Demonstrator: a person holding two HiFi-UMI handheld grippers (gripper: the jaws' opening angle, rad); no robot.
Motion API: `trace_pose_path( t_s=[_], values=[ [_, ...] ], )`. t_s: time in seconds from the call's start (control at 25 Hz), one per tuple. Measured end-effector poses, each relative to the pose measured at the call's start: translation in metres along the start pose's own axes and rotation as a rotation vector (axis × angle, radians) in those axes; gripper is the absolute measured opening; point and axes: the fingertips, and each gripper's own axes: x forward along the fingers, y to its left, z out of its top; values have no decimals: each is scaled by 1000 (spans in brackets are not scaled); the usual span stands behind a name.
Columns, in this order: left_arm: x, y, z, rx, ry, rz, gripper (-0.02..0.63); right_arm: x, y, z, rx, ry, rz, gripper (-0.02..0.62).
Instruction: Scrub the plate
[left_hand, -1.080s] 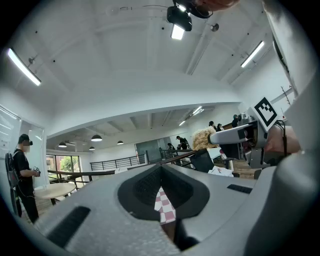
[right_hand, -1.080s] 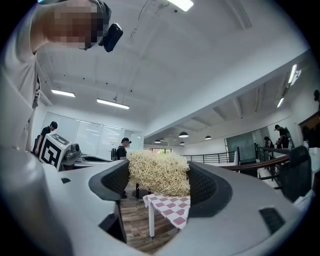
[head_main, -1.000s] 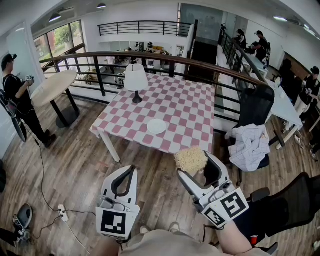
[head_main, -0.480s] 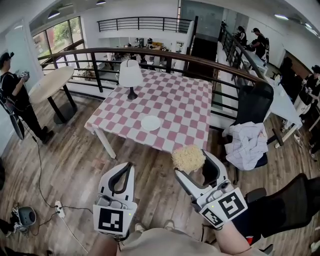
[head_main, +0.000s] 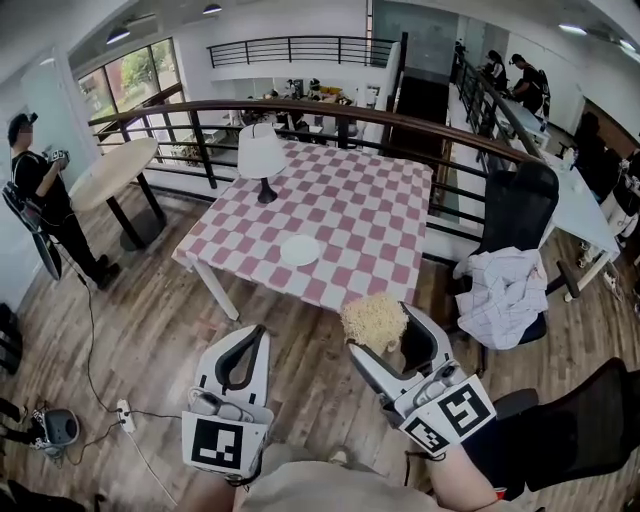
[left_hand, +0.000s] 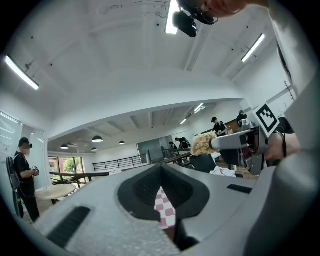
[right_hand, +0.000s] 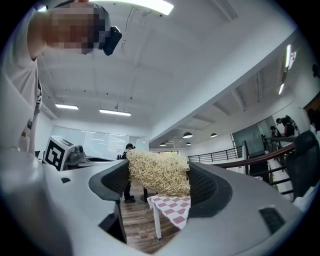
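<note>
A small white plate (head_main: 300, 250) lies on the pink-and-white checked table (head_main: 370, 215), toward its near edge. My right gripper (head_main: 378, 322) hangs short of the table, above the wooden floor, shut on a straw-coloured loofah scrubber (head_main: 374, 320). In the right gripper view the scrubber (right_hand: 159, 173) fills the gap between the jaws. My left gripper (head_main: 251, 334) hangs low at the left, its jaws closed together with nothing in them. The left gripper view shows the tips (left_hand: 161, 169) meeting, with a strip of the table cloth (left_hand: 164, 210) beyond.
A white table lamp (head_main: 262, 155) stands at the table's far left corner. A black office chair (head_main: 508, 262) with a white shirt over it is right of the table. A curved railing (head_main: 300, 110) runs behind. A round table (head_main: 112, 172) and a person (head_main: 40, 195) stand left.
The view has shifted a little; the table and plate sit slightly nearer and to the left. Both grippers keep their pose, the right one still holding the scrubber.
</note>
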Motion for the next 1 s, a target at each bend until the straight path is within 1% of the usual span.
trace_pose_path(
  t_s=[0.2, 0.36, 0.52, 0.68, 0.84, 1.0],
  values=[
    [14, -6, -1, 25, 11, 30, 12, 14, -7, 1, 7, -22, 58, 359],
    [22, -4, -4, 20, -5, 54, 12, 23, -12, -7, -8, -2, 104, 359],
    [34, 10, -14, 16, -7, 68, 14, 41, -24, -21, -21, 15, 108, 359],
    [54, 24, -28, 15, 3, 56, 12, 66, -35, -39, -34, 50, 108, 359],
    [85, 42, -40, 11, -1, 36, 12, 92, -51, -52, -30, 83, 99, 359],
    [114, 67, -53, -3, -7, 20, 14, 123, -70, -67, 23, 105, 86, 359]
  ],
)
